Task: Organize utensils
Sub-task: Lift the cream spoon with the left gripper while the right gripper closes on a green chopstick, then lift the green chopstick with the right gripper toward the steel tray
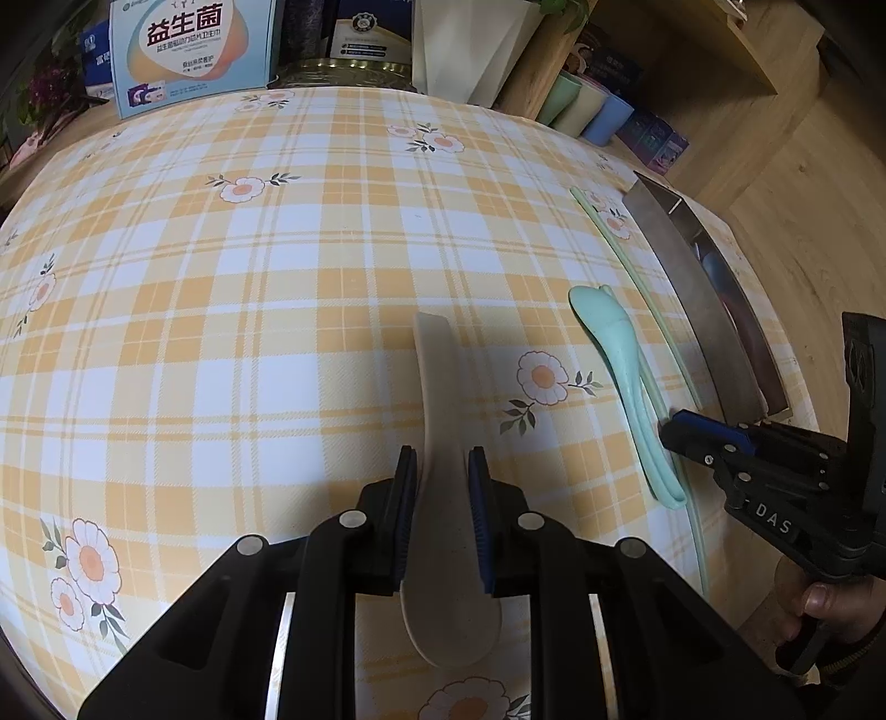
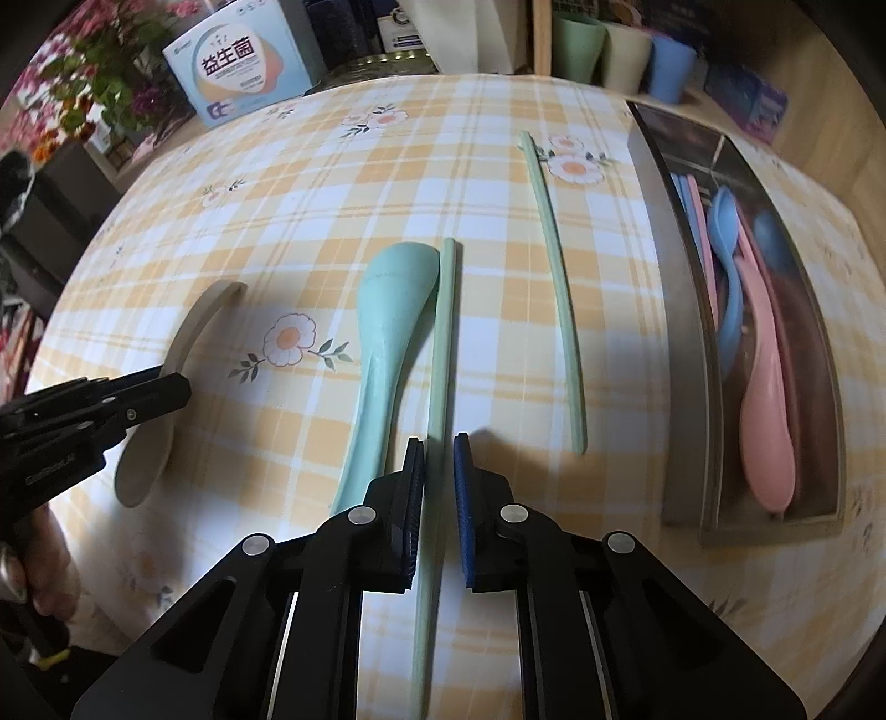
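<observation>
Two claws clamp — left claw (image 1: 442,465) on beige spoon (image 1: 443,498), "DAS"-marked right claw (image 2: 439,451) on green chopstick (image 2: 440,354).

Beyond the far edge of my checked, flowered tablecloth (image 1: 277,266) I see a pale blue box (image 2: 243,72) with Chinese print. Left of the box stand pink-flowered plants (image 2: 105,66); well to its right, three cups (image 2: 623,52), green, cream and blue, side by side.
</observation>
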`<state>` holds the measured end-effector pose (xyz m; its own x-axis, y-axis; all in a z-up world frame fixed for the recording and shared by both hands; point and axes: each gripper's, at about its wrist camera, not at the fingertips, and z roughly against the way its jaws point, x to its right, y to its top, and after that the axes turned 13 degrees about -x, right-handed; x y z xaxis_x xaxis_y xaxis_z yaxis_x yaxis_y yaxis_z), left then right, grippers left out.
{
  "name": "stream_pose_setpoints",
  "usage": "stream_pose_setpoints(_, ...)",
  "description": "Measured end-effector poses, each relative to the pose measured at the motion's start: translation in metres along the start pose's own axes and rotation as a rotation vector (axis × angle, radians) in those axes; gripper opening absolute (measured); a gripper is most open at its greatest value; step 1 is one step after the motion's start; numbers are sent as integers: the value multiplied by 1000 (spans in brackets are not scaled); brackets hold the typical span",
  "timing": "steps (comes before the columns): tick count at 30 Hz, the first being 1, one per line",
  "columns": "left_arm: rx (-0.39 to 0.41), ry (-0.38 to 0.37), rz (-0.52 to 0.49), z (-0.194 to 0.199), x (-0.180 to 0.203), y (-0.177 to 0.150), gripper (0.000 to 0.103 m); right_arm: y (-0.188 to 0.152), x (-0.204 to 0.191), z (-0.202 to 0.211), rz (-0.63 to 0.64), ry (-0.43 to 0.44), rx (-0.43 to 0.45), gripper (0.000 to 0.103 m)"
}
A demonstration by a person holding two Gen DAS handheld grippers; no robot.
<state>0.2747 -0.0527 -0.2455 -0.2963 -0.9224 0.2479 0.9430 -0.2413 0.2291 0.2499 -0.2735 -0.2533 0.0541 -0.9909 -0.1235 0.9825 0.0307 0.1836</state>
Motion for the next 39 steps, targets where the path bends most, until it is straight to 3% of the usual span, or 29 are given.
stream_pose_setpoints(16, 29, 45, -20, -3, 6, 4, 17, -10, 6, 1, -34, 33, 20, 9)
stream_pose_setpoints(29, 60, 1, 40, 7, -2, -2, 16, -10, 5, 1, -15, 34, 35, 8)
stream_pose_setpoints(39, 96, 7, 29, 21, 1, -4, 16, -12, 15, 14, -55, 115, 80, 6)
